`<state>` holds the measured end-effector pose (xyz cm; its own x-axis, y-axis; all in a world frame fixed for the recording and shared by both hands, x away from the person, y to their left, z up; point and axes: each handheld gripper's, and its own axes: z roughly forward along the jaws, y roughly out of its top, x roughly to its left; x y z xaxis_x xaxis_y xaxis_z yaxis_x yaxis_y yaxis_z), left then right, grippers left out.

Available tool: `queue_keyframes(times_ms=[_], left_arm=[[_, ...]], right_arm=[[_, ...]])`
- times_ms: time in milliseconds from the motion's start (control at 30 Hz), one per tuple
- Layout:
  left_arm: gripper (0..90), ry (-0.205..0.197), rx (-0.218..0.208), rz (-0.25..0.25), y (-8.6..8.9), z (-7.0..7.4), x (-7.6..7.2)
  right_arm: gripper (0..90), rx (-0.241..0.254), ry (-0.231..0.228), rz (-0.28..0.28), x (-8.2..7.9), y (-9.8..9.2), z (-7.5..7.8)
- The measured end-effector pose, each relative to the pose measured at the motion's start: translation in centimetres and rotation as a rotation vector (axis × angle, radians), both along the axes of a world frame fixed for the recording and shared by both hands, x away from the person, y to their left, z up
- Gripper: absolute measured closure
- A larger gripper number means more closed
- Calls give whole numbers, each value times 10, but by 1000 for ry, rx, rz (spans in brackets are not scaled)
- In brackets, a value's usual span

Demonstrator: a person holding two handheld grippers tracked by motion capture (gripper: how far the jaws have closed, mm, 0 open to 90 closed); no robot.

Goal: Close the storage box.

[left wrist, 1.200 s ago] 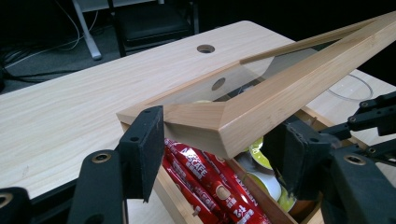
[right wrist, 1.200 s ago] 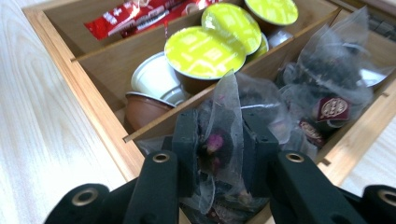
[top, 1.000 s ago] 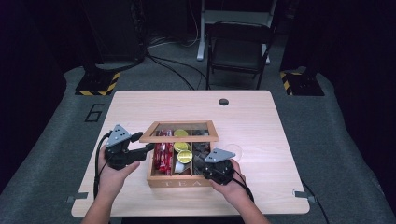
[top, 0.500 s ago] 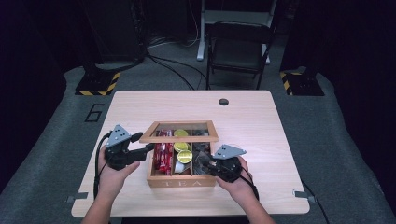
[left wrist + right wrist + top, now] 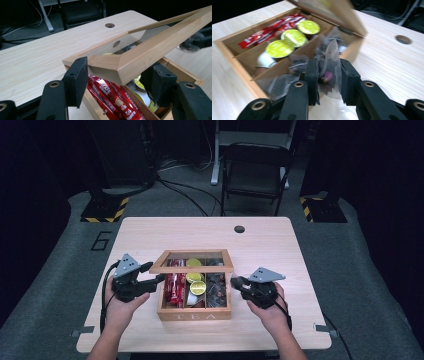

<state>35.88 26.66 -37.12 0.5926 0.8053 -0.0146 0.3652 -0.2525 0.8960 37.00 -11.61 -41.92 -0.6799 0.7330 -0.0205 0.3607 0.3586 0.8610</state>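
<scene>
— Two grippers, so what do we have in each?

— Our left gripper (image 5: 115,85) has its jaws partway apart and clamped on the front corner of the glass-paned lid (image 5: 140,58), propping it tilted over the wooden tea box (image 5: 195,312).

— And our right gripper (image 5: 328,82)?

— Its jaws stand narrowly apart, pinching a mesh tea bag (image 5: 330,72) with pink buds inside, just outside the box's right wall. We see red coffee sticks (image 5: 270,31) and yellow-lidded capsules (image 5: 293,37) in the other compartments.
</scene>
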Motion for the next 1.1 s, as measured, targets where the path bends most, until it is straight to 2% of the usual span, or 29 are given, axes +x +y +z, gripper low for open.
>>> queue_keyframes(times_ms=[33,100,167,300,533,733,833,967,1000,1033,1067,1100], left_arm=[[394,0,-2,-1,0,0,0],[394,-1,-2,-1,0,0,0],[395,0,-2,-2,0,0,0],[396,-1,-1,0,0,0,0],[396,-3,-1,-1,0,0,1],[395,-2,-2,-2,0,0,1],[395,-1,-2,-3,1,0,0],[394,-2,-2,-3,0,0,0],[395,-2,-2,-3,1,0,0],[394,-1,-3,-4,1,0,0],[394,-1,-3,-4,1,0,0],[394,-1,-4,-5,1,0,1]], right_arm=[[712,13,-1,-28,1,-8,2],[712,16,-5,-40,2,-11,2],[713,25,-4,-77,3,-22,4],[713,27,-3,-105,5,-31,2],[713,7,7,-117,7,-34,-2],[713,-29,7,-119,9,-30,-7],[713,-45,21,-118,10,-30,-12],[710,-43,28,-125,11,-29,-14],[703,-42,33,-123,11,-29,-15],[645,-41,41,-122,12,-29,-16],[645,-41,41,-122,12,-29,-16],[589,-52,40,-128,13,-29,-18]])
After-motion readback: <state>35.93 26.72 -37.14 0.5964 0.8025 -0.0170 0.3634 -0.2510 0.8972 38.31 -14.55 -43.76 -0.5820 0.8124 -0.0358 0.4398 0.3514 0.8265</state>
